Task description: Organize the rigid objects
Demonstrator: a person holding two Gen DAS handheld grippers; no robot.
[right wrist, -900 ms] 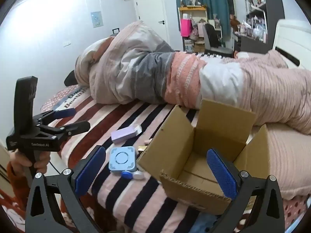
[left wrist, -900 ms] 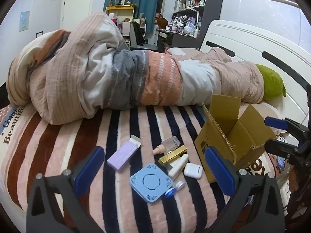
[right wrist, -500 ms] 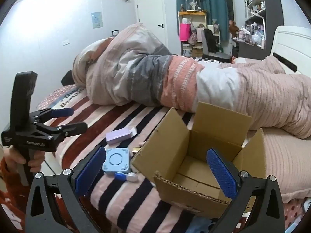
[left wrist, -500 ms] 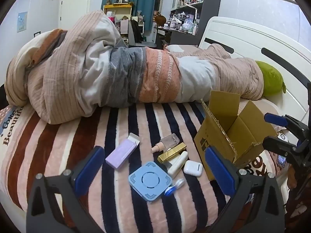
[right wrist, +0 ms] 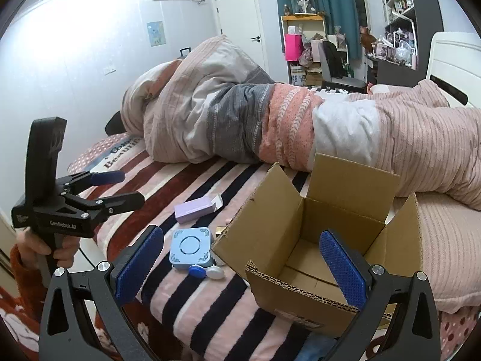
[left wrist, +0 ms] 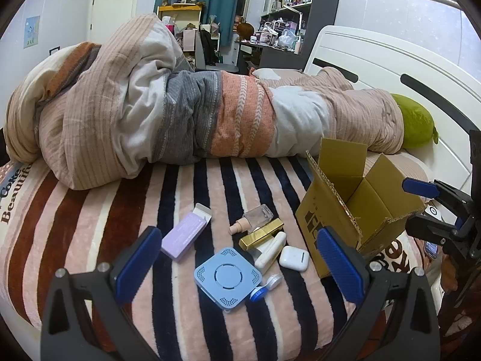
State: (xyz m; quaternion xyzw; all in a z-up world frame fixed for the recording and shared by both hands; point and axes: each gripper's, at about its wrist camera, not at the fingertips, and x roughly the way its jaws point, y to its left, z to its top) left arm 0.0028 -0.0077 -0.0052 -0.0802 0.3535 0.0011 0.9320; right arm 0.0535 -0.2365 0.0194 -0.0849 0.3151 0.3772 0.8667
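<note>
My left claw (left wrist: 237, 266) hangs spread wide above the striped blanket (left wrist: 90, 228) on the bed, nothing between its blue pads (left wrist: 136, 263). Below it lies the cluster I am sorting: a light blue square device (left wrist: 227, 277) with a round centre, and touching its near corner a contact lens case (left wrist: 266, 287) with one blue and one white cap. Just beyond the device a white tube (left wrist: 270, 252) lies against a gold rectangular case (left wrist: 261, 233), with a clear bottle with a peach-coloured cap (left wrist: 251, 219) lying on its side behind them. A white earbud case (left wrist: 294, 258) sits to the right of the tube, near the cardboard box (left wrist: 354, 201). A lilac carton (left wrist: 184, 234) with its end flap open lies apart to the left.

My right claw (right wrist: 240, 266) is also spread and empty, held over the near edge of the bed. The cardboard box (right wrist: 330, 228) stands upright in front of it with all flaps open; the part of its floor that I can see is bare. Left of the box I see the blue device (right wrist: 190, 248), the lens case (right wrist: 207, 272) and the lilac carton (right wrist: 195, 209). Further left, my left hand (right wrist: 57, 248) grips the handle of the other claw.

A bunched quilt (left wrist: 180, 111) lies across the bed behind everything, with a green cushion (left wrist: 416, 124) at the white headboard (left wrist: 375, 66).
</note>
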